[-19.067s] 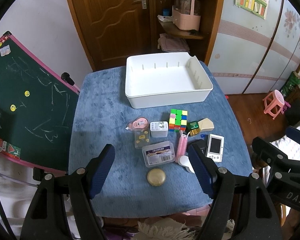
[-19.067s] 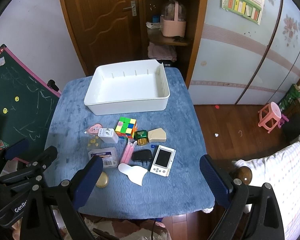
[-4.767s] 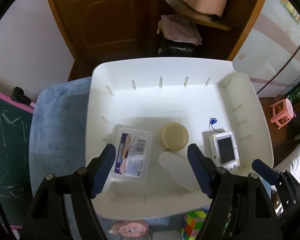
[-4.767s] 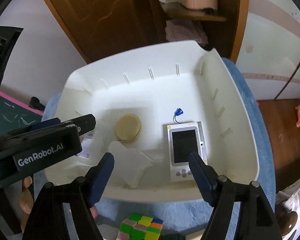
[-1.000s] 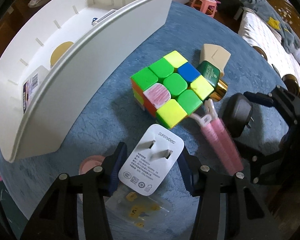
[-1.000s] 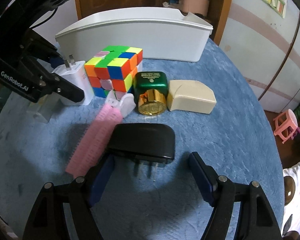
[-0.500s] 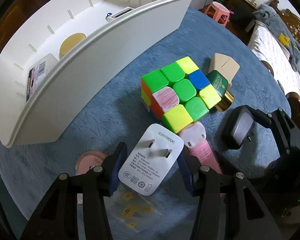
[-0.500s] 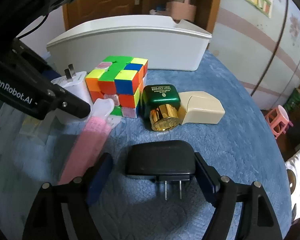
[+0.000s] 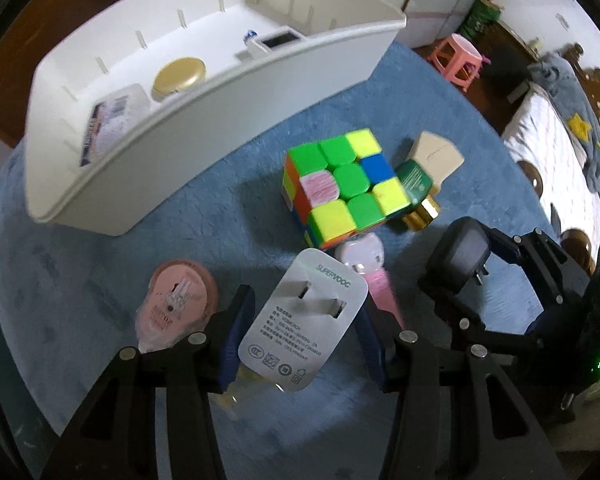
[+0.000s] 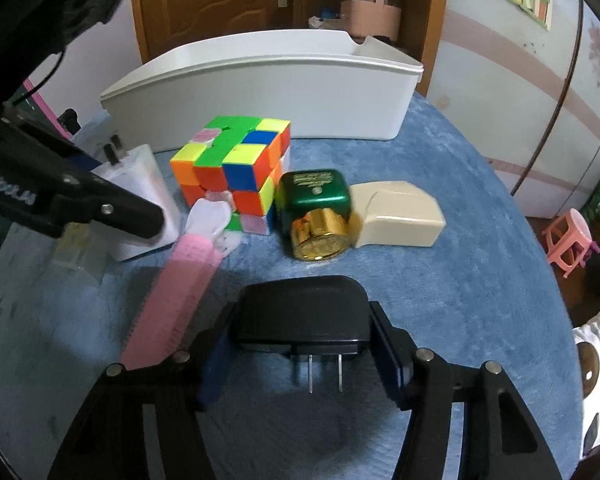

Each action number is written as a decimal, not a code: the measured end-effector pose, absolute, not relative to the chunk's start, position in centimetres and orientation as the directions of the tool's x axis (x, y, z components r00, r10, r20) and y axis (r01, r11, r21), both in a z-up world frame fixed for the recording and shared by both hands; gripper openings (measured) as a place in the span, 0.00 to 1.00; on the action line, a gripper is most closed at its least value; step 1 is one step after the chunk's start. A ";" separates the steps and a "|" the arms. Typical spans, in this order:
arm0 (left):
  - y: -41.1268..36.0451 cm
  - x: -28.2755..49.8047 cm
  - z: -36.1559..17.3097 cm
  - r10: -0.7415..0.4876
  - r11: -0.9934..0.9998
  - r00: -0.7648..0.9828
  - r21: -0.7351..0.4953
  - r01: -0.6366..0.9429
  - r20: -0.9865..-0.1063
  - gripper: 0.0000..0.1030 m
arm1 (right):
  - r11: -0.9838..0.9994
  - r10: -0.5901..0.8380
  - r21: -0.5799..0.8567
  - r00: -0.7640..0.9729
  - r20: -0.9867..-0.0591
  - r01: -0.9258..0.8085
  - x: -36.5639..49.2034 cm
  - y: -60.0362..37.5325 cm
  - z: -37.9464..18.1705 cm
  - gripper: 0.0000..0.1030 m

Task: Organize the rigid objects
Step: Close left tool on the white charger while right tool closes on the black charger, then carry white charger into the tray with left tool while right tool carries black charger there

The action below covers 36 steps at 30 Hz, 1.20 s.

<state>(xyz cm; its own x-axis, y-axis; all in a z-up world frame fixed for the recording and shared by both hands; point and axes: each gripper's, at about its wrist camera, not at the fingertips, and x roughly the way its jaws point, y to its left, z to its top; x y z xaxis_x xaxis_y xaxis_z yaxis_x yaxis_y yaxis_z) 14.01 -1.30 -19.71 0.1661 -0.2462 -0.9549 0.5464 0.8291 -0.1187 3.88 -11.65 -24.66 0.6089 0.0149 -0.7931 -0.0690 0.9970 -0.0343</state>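
Note:
My left gripper is shut on the white plug charger, prongs facing the camera, just above the blue tabletop. My right gripper has its jaws closing; both pads touch the sides of the black plug charger, prongs pointing back at me. The left wrist view shows that black charger at the right, tilted in the right jaws. The white bin stands behind. It holds a gold round tin, a labelled clear box and a white device.
On the blue cloth between grippers and bin lie a colour cube, a green-and-gold bottle, a beige case and a pink hair roller. A pink round dispenser lies left of the white charger. A small clear box lies under it.
The right jaws have closed in on the black charger. The left gripper has risen and rolled with the white charger. The pink roller has shifted beside the cube.

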 end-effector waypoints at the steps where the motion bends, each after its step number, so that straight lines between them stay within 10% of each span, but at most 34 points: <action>1: -1.3 13.9 -19.2 -0.249 0.835 0.172 -0.122 0.536 -0.953 0.51 | 0.997 0.011 -0.041 0.616 -0.787 -0.070 3.8 -11.9 -24.2 0.60; 21: -3.0 23.4 -1.7 -0.228 0.938 0.498 -0.053 0.342 -0.837 0.33 | 0.992 0.101 -0.009 0.824 -0.558 -0.127 12.1 -14.8 -6.1 0.60; 36: -1.8 34.3 -13.8 0.008 0.978 0.374 0.085 0.189 -0.927 0.33 | 0.986 0.137 0.031 0.675 -0.725 -0.166 25.2 -10.2 -10.6 0.60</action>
<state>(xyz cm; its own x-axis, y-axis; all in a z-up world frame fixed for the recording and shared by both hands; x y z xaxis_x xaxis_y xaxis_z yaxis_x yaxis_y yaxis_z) 34.28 -1.75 -13.85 0.3740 0.0081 -0.9274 0.1886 0.9784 0.0847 25.21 -10.20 -10.57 0.6747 0.1370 -0.7252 -0.1665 0.9855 0.0313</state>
